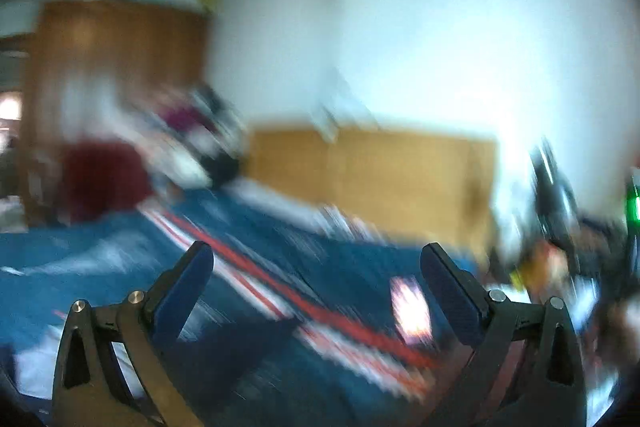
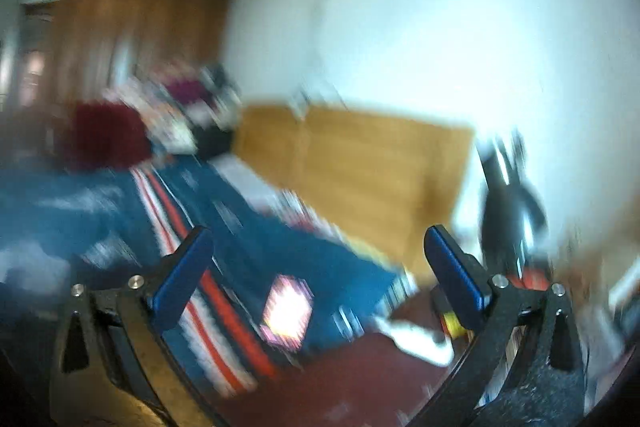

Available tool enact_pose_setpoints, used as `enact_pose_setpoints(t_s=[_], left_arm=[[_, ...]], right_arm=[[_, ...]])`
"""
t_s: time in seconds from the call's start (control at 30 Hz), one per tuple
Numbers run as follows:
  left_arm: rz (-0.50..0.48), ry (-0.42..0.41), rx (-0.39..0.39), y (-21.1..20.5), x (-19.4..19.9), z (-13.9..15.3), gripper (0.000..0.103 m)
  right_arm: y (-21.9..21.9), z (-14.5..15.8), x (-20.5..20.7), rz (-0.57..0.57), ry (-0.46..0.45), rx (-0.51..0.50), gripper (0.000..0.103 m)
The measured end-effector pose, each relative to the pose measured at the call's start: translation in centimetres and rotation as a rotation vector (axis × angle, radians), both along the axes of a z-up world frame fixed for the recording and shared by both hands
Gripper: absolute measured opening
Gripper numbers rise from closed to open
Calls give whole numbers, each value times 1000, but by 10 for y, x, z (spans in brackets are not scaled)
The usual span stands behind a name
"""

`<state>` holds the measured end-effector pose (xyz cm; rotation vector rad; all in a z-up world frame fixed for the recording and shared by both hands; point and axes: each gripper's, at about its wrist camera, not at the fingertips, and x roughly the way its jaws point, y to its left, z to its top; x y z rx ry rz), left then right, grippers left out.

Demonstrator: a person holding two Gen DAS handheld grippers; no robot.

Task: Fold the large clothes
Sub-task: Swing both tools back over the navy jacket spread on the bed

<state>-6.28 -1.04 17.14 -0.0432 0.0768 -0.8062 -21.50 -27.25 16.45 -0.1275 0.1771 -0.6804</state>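
Observation:
Both views are smeared by motion. A large dark blue cloth with red and white stripes (image 1: 256,267) lies spread over the bed, also seen in the right wrist view (image 2: 256,227). My left gripper (image 1: 316,255) hangs above it, wide open, with nothing between its blue pads. My right gripper (image 2: 318,239) is also wide open and empty, above the blue cloth near the bed's right edge. A bright pink and white patch (image 2: 286,311) shows on the cloth; the left wrist view shows this patch (image 1: 410,307) too.
A wooden headboard (image 1: 372,171) stands behind the bed against a white wall. A brown wardrobe (image 1: 116,67) rises at the back left. A dark red heap (image 1: 104,175) and mixed clothes (image 1: 192,131) pile at the bed's far left. A dark stand (image 2: 508,203) is at the right.

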Motion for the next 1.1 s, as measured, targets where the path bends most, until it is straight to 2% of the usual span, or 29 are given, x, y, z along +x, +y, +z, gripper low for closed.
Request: enact_pose_setpoints(t_s=[0.07,0.1,0.2,0.3,0.47,0.53,0.6,0.67,0.7,0.8,0.87,0.9,0.97,1.0,1.03,1.1], left_arm=[[58,-52,-130,62,-3,36,103],[88,-63,-227,108,-4,55,103],[181,-72,-372,201,-15,82,103],[300,-123,-401,266,-35,99,103],[455,-194,-450,367,-82,125,103],[541,-250,-459,399,-103,124,103],[644,-290,-466,421,-114,118,103],[727,-285,-442,440,-114,107,103],[768,-266,-401,448,-105,97,103],[820,-184,-287,453,-72,62,103],[832,-130,-208,447,-44,30,103],[842,-85,-155,439,-20,6,103],[846,20,-68,421,24,-44,103],[837,83,-9,413,45,-75,103],[824,172,62,401,71,-110,103],[793,350,179,377,122,-182,103]], right_arm=[[50,33,5,119,-99,-74,103],[63,41,5,149,-129,-92,103],[119,65,8,290,-244,-163,103],[165,77,26,454,-291,-192,103],[194,84,72,640,-239,-111,103],[203,73,101,660,-183,-77,103],[209,49,139,685,-84,-28,103],[215,19,164,700,8,6,103],[216,-9,191,695,95,26,103],[215,-71,225,681,269,82,103],[207,-134,258,645,418,131,103],[209,-149,256,640,454,146,103],[208,-205,271,617,580,194,103],[209,-216,272,616,611,209,103],[209,-247,281,621,678,255,103],[216,-280,289,632,759,333,103]])
